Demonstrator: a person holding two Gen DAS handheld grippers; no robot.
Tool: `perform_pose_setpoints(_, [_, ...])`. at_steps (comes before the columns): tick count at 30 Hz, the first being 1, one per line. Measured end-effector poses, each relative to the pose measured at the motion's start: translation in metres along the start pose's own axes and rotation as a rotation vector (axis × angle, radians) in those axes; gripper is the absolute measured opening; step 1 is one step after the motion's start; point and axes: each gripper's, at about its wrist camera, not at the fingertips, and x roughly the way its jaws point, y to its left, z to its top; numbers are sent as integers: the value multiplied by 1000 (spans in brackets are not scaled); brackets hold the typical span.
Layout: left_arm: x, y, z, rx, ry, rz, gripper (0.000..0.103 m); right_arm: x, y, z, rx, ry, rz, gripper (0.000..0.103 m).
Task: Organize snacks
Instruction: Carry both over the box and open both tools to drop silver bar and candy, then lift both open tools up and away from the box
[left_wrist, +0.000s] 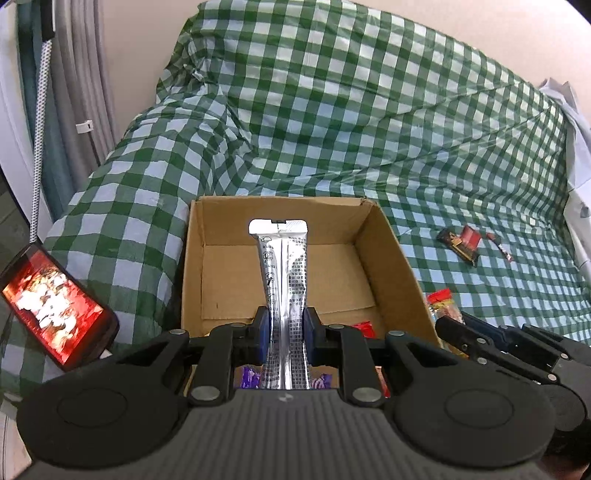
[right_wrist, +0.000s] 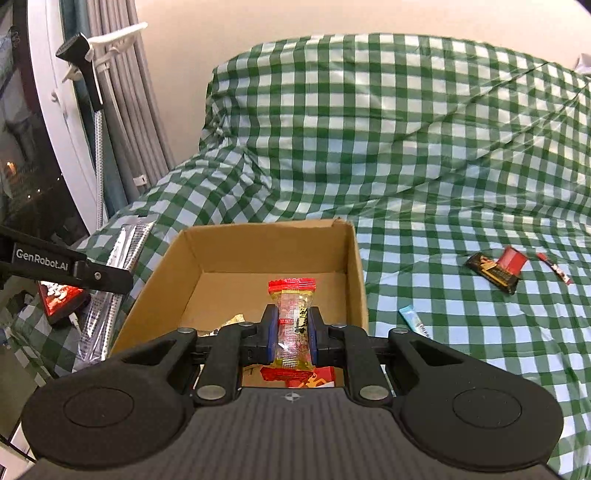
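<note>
An open cardboard box (left_wrist: 391, 254) (right_wrist: 356, 273) sits on a green checked cloth. My left gripper (left_wrist: 286, 334) is shut on a long silver snack stick (left_wrist: 282, 266), held upright over the box. In the right wrist view, my right gripper (right_wrist: 293, 332) is shut on a clear yellow candy pack with red ends (right_wrist: 293, 314), above the box's near edge. The same silver stick (right_wrist: 125, 251) and the left gripper's black arm (right_wrist: 66, 269) show at that view's left. A few wrapped snacks lie in the box: a red one (left_wrist: 364, 328), purple ones (left_wrist: 249, 378), and a yellowish one (right_wrist: 234, 320).
On the cloth right of the box lie a black and red snack pack (left_wrist: 461, 242) (right_wrist: 496, 267), a thin red stick (left_wrist: 500, 247) (right_wrist: 556, 271) and a light blue wrapper (right_wrist: 413, 319). A phone with a red screen (left_wrist: 55, 306) leans at the left. Curtains and a wall stand behind.
</note>
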Motion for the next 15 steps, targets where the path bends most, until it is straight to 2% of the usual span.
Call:
perform_pose_setpoints(4, [26,4,5,-2,52,9,23,22,-3,2,16,38,13,18])
perform_pose_setpoints(5, [32,6,6,-6,62,13,32,27,-2,2,22,46,20,18])
perform_pose_setpoints(6, [38,8,7,-6,69,21,44,32,-1,2,27,54,32,19])
perform_pose_setpoints(7, [45,11,9,-9,83,38,85,37,0,2,33,61,46,19])
perform_pose_setpoints(8, [49,13,10,-19,91,59,101,40,0,3,40,73,57,29])
perform_pose_setpoints(9, [50,16,10,-36,81,81,103,44,1,4,54,87,59,56])
perform_pose_setpoints(10, [50,20,10,-48,75,95,103,45,1,7,79,98,55,71])
perform_pose_setpoints(11, [50,23,9,-49,83,96,103,45,0,7,98,97,54,90])
perform_pose_setpoints(15, [42,31,1,-48,129,91,103,36,3,5,104,114,68,95])
